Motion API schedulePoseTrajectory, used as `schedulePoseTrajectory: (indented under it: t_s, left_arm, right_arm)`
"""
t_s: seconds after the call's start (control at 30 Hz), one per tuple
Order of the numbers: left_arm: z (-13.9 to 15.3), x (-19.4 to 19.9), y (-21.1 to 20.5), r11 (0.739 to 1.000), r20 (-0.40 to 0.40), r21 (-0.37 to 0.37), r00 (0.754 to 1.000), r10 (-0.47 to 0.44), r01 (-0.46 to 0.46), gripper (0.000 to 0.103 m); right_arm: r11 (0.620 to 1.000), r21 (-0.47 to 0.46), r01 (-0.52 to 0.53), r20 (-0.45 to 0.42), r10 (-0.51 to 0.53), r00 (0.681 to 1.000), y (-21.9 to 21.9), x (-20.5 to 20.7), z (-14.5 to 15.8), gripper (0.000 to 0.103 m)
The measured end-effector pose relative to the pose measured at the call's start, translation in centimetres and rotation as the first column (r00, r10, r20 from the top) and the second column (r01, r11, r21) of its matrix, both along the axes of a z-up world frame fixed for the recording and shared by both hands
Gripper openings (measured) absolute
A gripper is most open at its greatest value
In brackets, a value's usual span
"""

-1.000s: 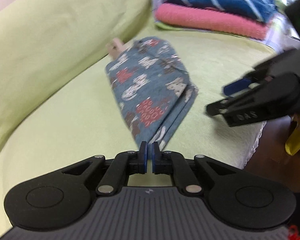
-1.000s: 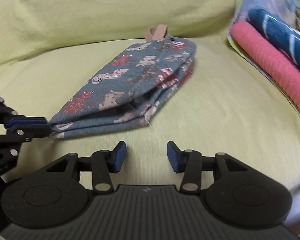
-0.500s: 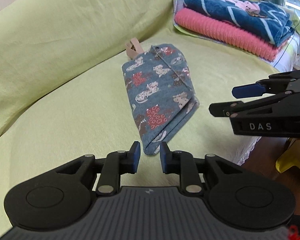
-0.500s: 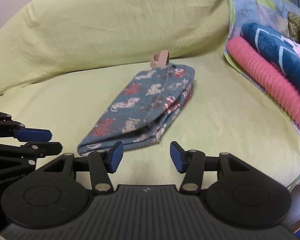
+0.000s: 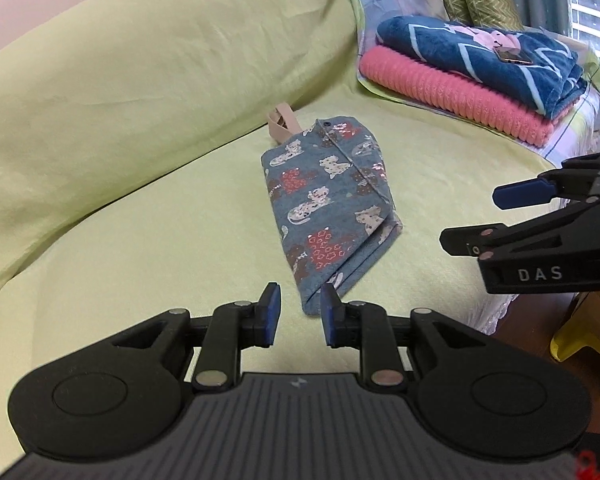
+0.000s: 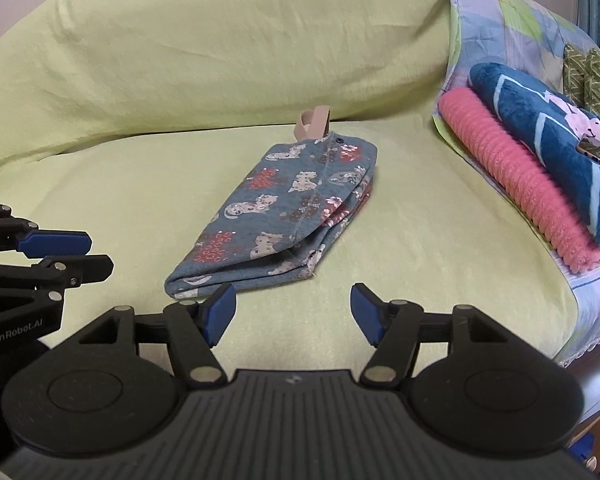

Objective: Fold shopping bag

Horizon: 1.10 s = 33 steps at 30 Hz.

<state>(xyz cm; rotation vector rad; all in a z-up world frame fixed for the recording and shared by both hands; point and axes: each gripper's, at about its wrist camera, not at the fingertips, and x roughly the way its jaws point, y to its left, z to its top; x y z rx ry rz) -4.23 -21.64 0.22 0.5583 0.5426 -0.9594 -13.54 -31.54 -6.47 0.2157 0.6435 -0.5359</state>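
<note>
The shopping bag (image 5: 328, 204) is blue-grey cloth printed with cats and red flowers. It lies folded into a narrow bundle on the yellow-green sofa seat (image 5: 148, 248), with a beige strap loop (image 5: 280, 120) at its far end. My left gripper (image 5: 298, 314) is open just in front of the bag's near corner, with nothing between its fingers. From the right wrist view the bag (image 6: 284, 216) lies ahead, and my right gripper (image 6: 294, 312) stands open and empty before its near edge. Each gripper shows at the side of the other's view.
Folded pink and blue blankets (image 5: 472, 72) are stacked on a patterned cloth at the right end of the sofa, with a small flat object on top. A large cushion (image 5: 140, 60) forms the backrest. The seat's front edge drops to a dark floor and a yellow stool (image 5: 580, 332).
My left gripper let go of the bag's near corner, opened and drew back. The right gripper also pulled back and opened wider. The bag now lies still on the seat.
</note>
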Motion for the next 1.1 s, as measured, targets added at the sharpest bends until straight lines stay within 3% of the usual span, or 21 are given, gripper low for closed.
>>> schedulePoseTrajectory:
  t_s: [0.17, 0.2, 0.23, 0.37, 0.43, 0.57, 0.73, 0.8, 0.9, 1.03, 1.1]
  left_arm:
    - [-0.4, 0.3, 0.2, 1.0, 0.001, 0.0, 1.0, -0.003, 0.003, 0.029]
    - [-0.6, 0.4, 0.2, 1.0, 0.005, -0.001, 1.0, -0.009, 0.009, 0.035]
    - [-1.0, 0.5, 0.3, 1.0, 0.025, 0.003, 0.999, -0.027, 0.027, 0.043]
    - [-2.8, 0.6, 0.7, 0.99, 0.149, 0.036, 0.979, -0.139, 0.135, 0.046]
    - [-4.2, 0.5, 0.7, 0.972, 0.246, 0.098, 0.942, -0.229, 0.211, 0.046]
    - [-7.7, 0.3, 0.3, 0.891, 0.42, 0.29, 0.79, -0.447, 0.35, 0.046]
    - [-11.2, 1.7, -0.8, 0.771, 0.496, 0.467, 0.594, -0.634, 0.434, 0.047]
    - [-12.2, 2.3, -1.0, 0.718, 0.505, 0.515, 0.511, -0.695, 0.468, 0.047]
    - [-13.5, 2.9, -1.2, 0.646, 0.533, 0.562, 0.371, -0.76, 0.516, 0.047]
    - [-14.5, 3.9, -1.7, 0.584, 0.567, 0.582, 0.234, -0.79, 0.565, 0.047]
    - [-15.1, 4.3, -1.7, 0.559, 0.586, 0.595, 0.165, -0.794, 0.577, 0.047]
  right_arm:
    - [1.0, 0.005, -0.005, 0.01, 0.005, 1.0, -0.1, -0.1, -0.2, 0.061]
    - [1.0, 0.004, -0.008, 0.015, 0.008, 1.0, -0.1, -0.2, -0.3, 0.061]
    - [1.0, 0.0, -0.014, 0.021, 0.014, 1.0, -0.1, -0.3, -0.4, 0.061]
    - [0.996, -0.053, -0.076, 0.037, 0.078, 0.996, 0.3, -0.4, -1.6, 0.062]
    - [0.987, -0.101, -0.122, 0.025, 0.125, 0.992, 0.7, -0.2, -2.5, 0.062]
    - [0.954, -0.204, -0.221, -0.029, 0.22, 0.975, 1.6, 0.6, -4.4, 0.064]
    - [0.851, -0.396, -0.345, -0.155, 0.309, 0.938, 2.6, 3.1, -6.3, 0.064]
    - [0.788, -0.468, -0.399, -0.208, 0.341, 0.917, 2.7, 4.0, -7.0, 0.064]
    - [0.66, -0.559, -0.502, -0.307, 0.398, 0.864, 2.9, 5.3, -8.6, 0.065]
    - [0.497, -0.634, -0.592, -0.417, 0.426, 0.803, 2.6, 6.2, -10.8, 0.065]
    - [0.452, -0.652, -0.609, -0.428, 0.443, 0.788, 2.4, 6.4, -11.3, 0.065]
